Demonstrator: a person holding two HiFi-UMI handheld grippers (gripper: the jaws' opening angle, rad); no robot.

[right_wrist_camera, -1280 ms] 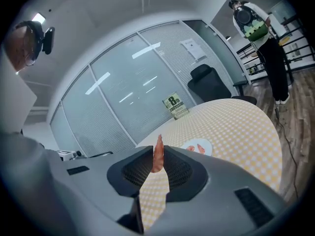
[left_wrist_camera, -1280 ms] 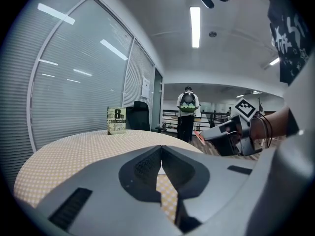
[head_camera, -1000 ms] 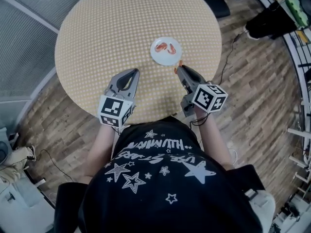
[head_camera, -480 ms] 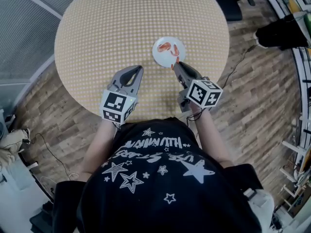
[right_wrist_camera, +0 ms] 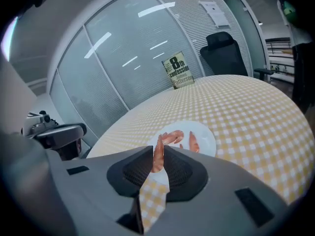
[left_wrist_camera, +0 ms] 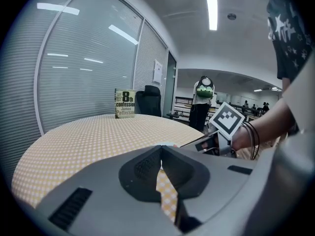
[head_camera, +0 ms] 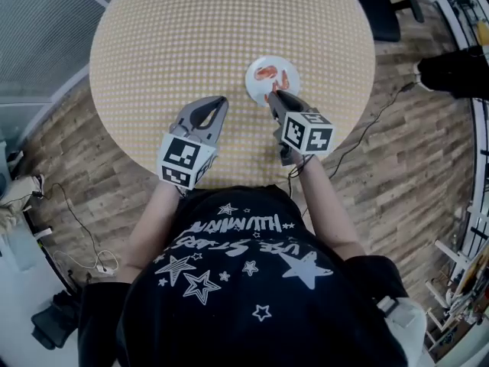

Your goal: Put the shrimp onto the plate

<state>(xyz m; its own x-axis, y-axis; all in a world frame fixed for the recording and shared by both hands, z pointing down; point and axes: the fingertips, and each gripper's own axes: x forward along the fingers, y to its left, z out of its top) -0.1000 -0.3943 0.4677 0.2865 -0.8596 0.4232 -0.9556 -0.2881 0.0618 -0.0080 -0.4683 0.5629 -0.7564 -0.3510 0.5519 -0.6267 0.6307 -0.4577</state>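
A small white plate (head_camera: pixel 286 69) (right_wrist_camera: pixel 205 135) lies on the round checked table (head_camera: pixel 191 37) and carries two orange shrimp (head_camera: pixel 267 73) (right_wrist_camera: pixel 172 137). My right gripper (head_camera: pixel 272 95) (right_wrist_camera: pixel 158 154) hovers at the plate's near edge, shut on a third shrimp (right_wrist_camera: pixel 158 156) that stands upright between its jaws. My left gripper (head_camera: pixel 213 107) (left_wrist_camera: pixel 160 163) sits over the table to the left of the plate, its jaws shut with nothing between them. In the left gripper view the right gripper's marker cube (left_wrist_camera: pixel 227 120) and the hand holding it show on the right.
A book (right_wrist_camera: pixel 178 71) (left_wrist_camera: pixel 124 103) stands upright at the table's far side beside a black office chair (right_wrist_camera: pixel 225 53). Wooden floor (head_camera: pixel 69 144) and a glass partition (head_camera: pixel 46 44) surround the table. A cable (head_camera: pixel 367 132) trails on the floor to the right.
My right gripper has carried the shrimp up toward the plate, from beside its lower right rim to its near edge. The left gripper has stayed about where it was.
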